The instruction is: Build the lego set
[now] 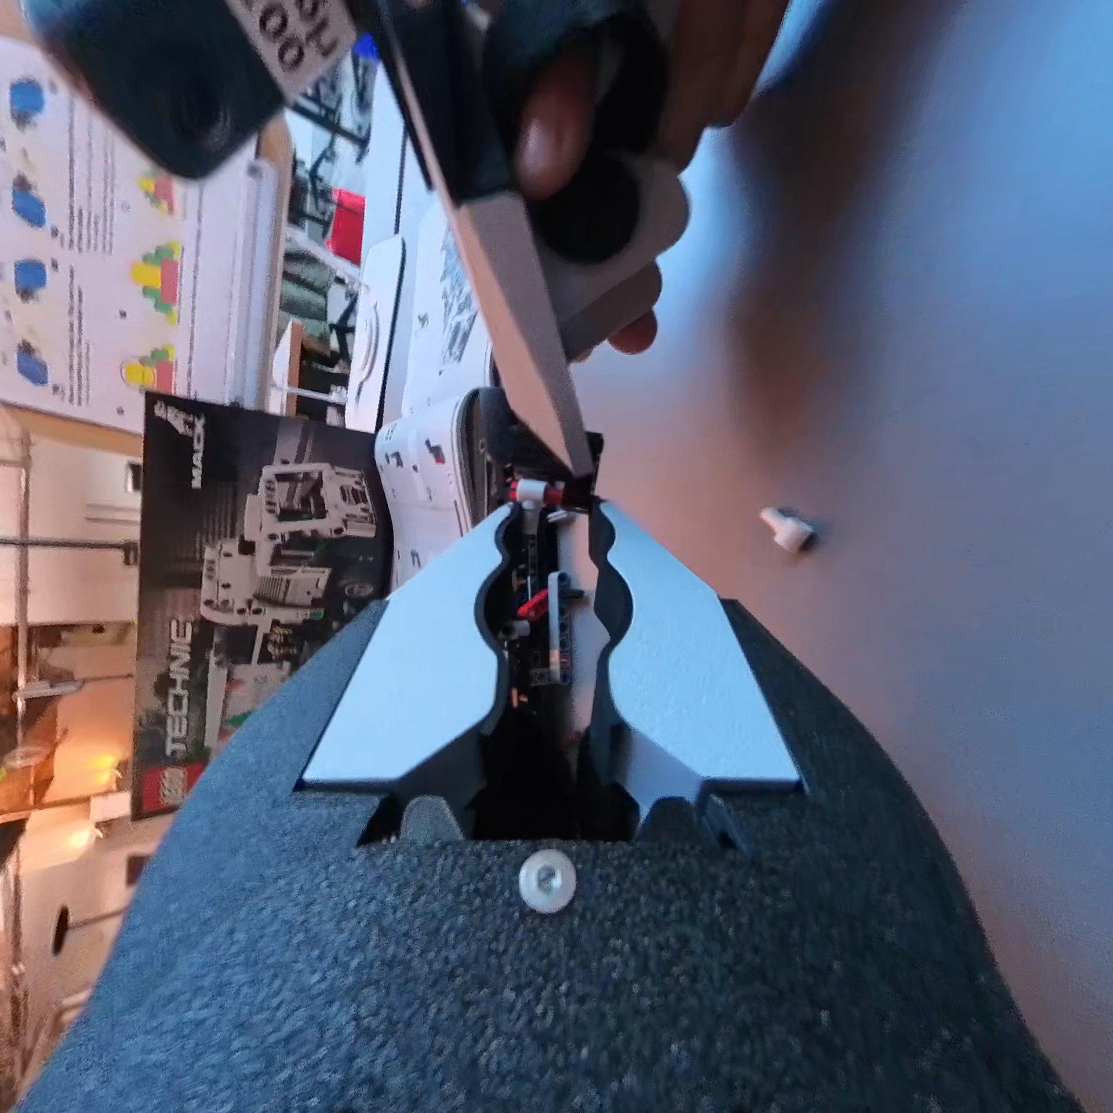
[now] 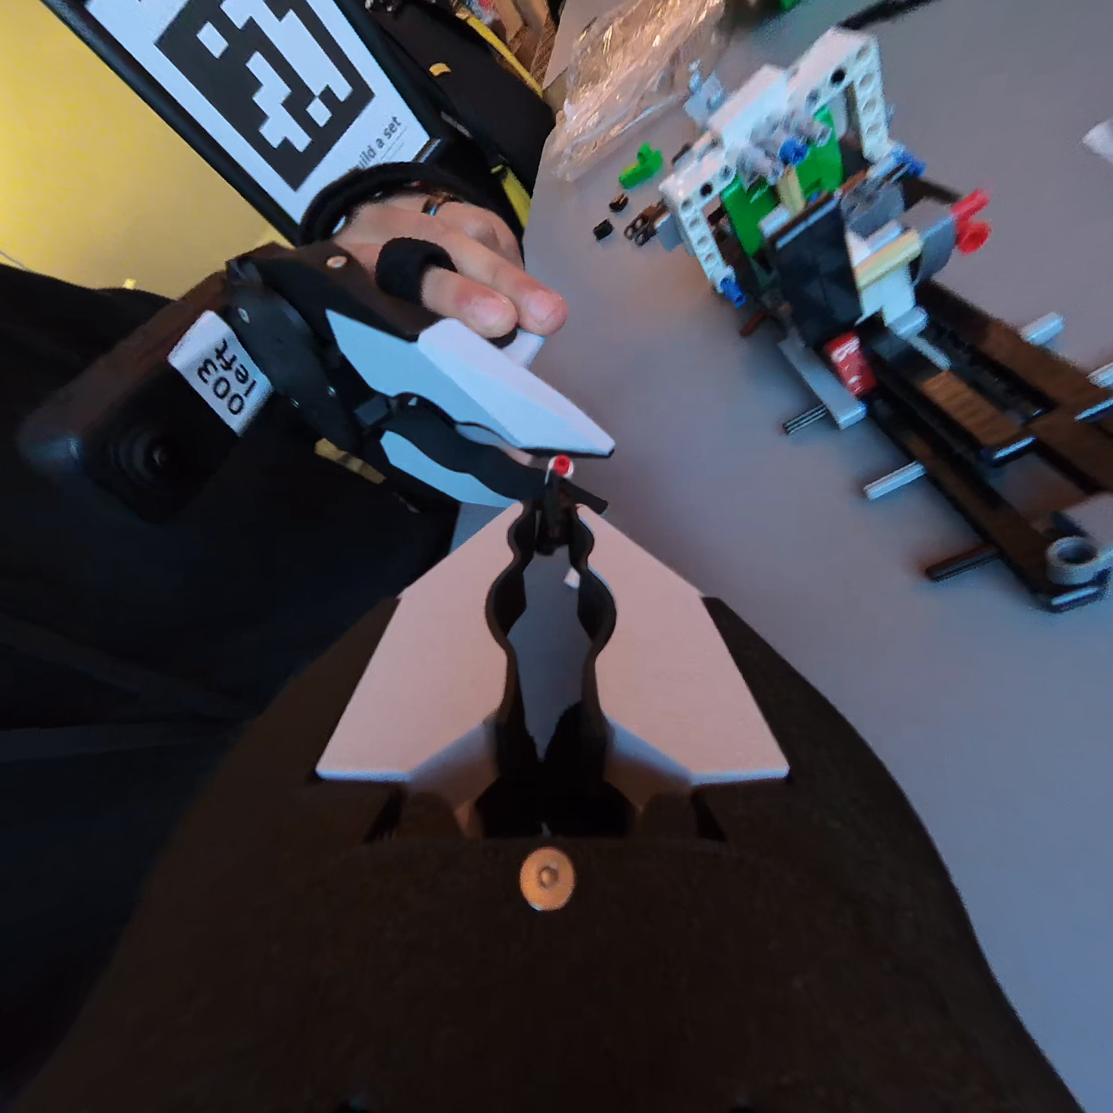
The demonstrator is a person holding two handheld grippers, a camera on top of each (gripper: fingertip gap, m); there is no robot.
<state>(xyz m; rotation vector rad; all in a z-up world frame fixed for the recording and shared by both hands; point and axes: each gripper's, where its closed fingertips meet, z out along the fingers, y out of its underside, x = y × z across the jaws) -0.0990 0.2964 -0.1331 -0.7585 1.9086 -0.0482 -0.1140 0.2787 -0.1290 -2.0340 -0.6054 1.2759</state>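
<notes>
My left gripper [image 1: 557, 512] is shut on a small Lego sub-assembly [image 1: 557, 614] of black and grey beams with a red piece, held above the grey table [image 1: 903, 602]. My right gripper [image 2: 551, 524] is shut on the black end of that same sub-assembly [image 2: 551, 512], just below a red-tipped pin [image 2: 561, 464]. In the left wrist view the right gripper [image 1: 578, 473] comes in from above and its tip meets the sub-assembly's far end. In the right wrist view the left gripper [image 2: 587, 473] reaches in from the left, held by a hand.
A large partly built Lego model [image 2: 843, 241] lies on the table at the right. A green piece [image 2: 641, 165], small black pins [image 2: 608, 220] and a plastic bag [image 2: 626, 78] lie beyond. A loose white piece [image 1: 789, 527], the set's box [image 1: 259, 572] and an open booklet [image 1: 421, 482] are nearby. My two grippers' fingertips are within a few centimetres of each other.
</notes>
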